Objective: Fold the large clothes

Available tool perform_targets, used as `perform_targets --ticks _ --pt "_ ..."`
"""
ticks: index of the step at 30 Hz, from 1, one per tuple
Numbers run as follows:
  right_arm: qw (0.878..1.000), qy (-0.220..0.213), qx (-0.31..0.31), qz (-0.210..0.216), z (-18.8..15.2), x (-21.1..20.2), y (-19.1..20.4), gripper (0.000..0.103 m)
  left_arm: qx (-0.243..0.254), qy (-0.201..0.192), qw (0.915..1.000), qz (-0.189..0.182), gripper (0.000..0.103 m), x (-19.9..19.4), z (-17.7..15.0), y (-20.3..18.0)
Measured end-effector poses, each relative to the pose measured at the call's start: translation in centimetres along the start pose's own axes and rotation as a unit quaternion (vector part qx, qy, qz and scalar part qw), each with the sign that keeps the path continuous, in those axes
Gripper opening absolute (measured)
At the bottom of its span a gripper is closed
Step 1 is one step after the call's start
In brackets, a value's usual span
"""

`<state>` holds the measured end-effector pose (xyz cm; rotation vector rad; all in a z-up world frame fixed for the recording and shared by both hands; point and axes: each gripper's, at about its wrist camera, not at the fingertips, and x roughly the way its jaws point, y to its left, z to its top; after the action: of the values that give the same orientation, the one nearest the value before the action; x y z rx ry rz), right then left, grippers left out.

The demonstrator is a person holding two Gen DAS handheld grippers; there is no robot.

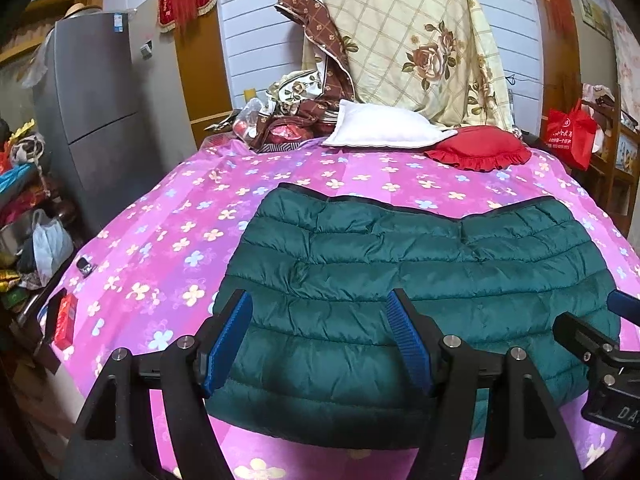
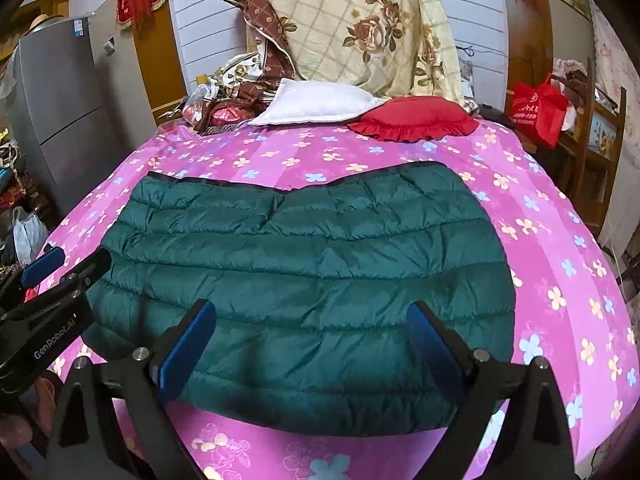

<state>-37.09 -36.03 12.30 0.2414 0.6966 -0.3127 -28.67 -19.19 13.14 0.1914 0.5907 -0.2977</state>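
Observation:
A dark green quilted down jacket [image 1: 408,280] lies folded into a flat rectangle on the pink flowered bedsheet [image 1: 168,216]; it also shows in the right wrist view [image 2: 296,256]. My left gripper [image 1: 320,304] is open and empty, held above the jacket's near left part. My right gripper [image 2: 312,312] is open and empty, above the jacket's near edge. The right gripper shows at the right edge of the left wrist view [image 1: 600,340]. The left gripper shows at the left edge of the right wrist view [image 2: 52,276].
A white pillow [image 1: 384,126] and a red ruffled cushion [image 1: 480,148] lie at the head of the bed, under a hanging floral quilt [image 1: 408,32]. A grey fridge [image 1: 92,120] stands left. A red bag [image 1: 570,136] hangs right. A red box [image 1: 64,320] sits at the bed's left edge.

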Motion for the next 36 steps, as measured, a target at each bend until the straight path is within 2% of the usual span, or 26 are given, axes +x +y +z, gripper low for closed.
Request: perform_targets --ticks 13,36 --pt "1.000 0.008 0.006 0.006 -0.3 0.2 0.2 0.098 0.001 0.008 0.9999 -0.012 0.052 0.1 -0.2 -0.3" --pt "1.000 0.017 0.013 0.010 -0.3 1.1 0.1 0.098 -0.003 0.016 0.9998 -0.010 0.052 1.0 -0.4 -0.1"
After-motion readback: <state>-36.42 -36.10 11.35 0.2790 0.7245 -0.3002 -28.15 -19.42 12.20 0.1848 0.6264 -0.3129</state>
